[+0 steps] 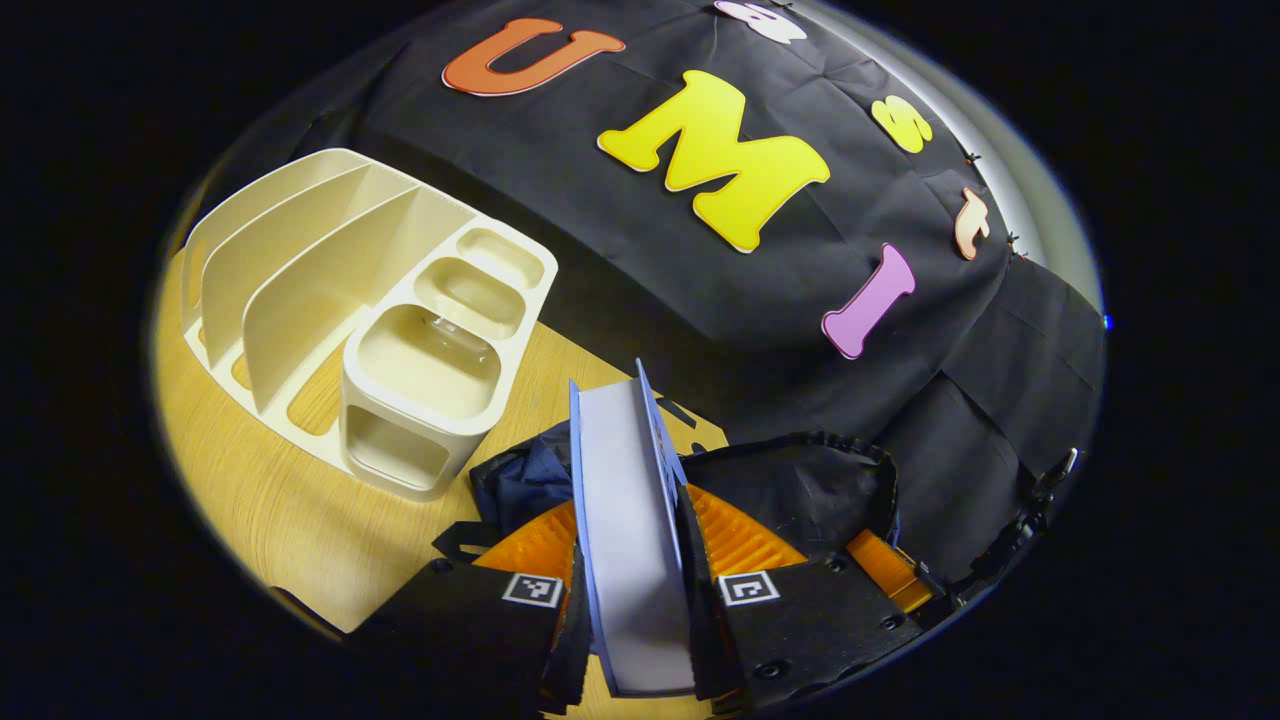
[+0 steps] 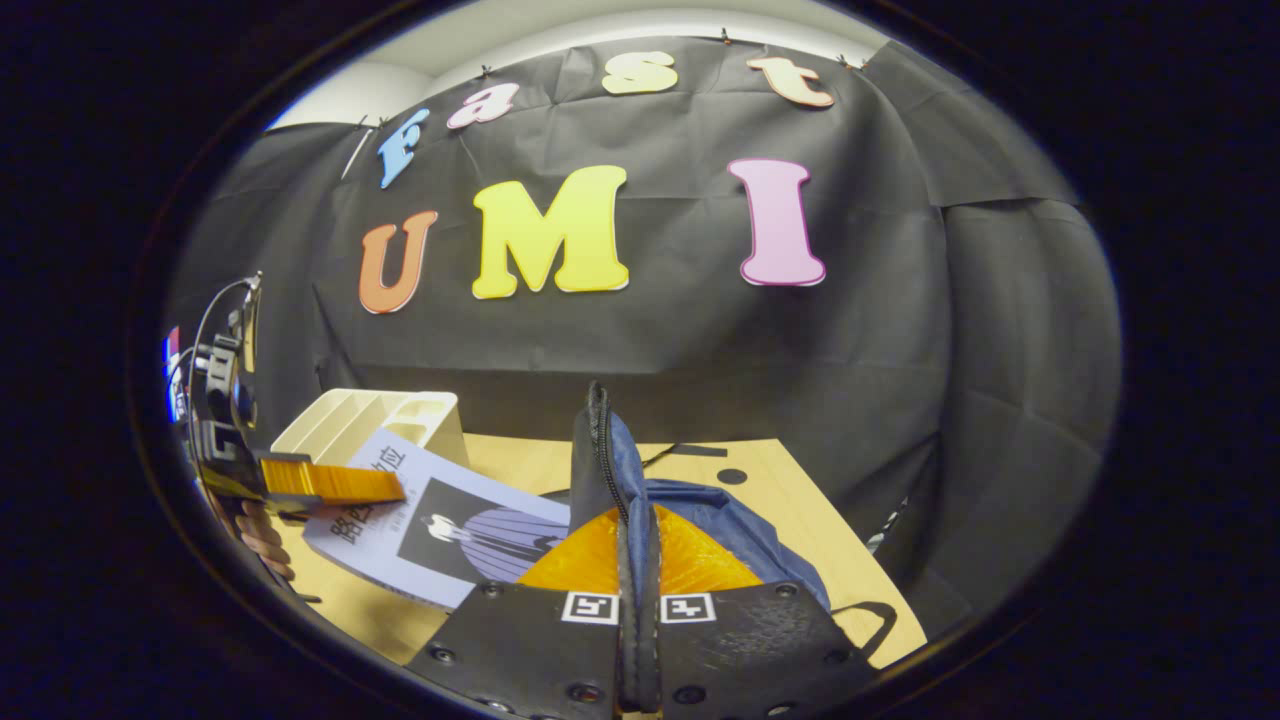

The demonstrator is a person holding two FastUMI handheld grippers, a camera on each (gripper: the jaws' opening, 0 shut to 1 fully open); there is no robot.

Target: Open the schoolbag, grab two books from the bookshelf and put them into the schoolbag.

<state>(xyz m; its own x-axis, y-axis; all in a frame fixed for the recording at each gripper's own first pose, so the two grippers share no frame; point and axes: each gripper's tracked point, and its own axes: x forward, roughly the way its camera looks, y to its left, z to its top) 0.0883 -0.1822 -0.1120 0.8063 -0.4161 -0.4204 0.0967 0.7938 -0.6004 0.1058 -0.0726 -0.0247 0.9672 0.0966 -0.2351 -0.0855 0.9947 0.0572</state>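
Observation:
In the left gripper view my left gripper (image 1: 635,548) is shut on a book (image 1: 625,450) with a blue cover, held upright with its white page edge facing me. It hangs over the dark schoolbag's open mouth (image 1: 800,480). The cream bookshelf (image 1: 330,300) stands to the left, its slots bare. In the right gripper view my right gripper (image 2: 638,548) is shut on the schoolbag's zippered flap (image 2: 598,440), lifting it upright above the blue bag (image 2: 730,520). To the left, the left gripper (image 2: 335,485) holds the book (image 2: 450,525), tilted toward the bag, in front of the bookshelf (image 2: 370,412).
The wooden table (image 1: 270,500) carries the bookshelf and the bag; its far right corner (image 2: 790,470) ends near the black cloth wall. A small clear item (image 1: 458,335) lies in one of the shelf's front cups. A hand (image 2: 262,540) grips the left gripper.

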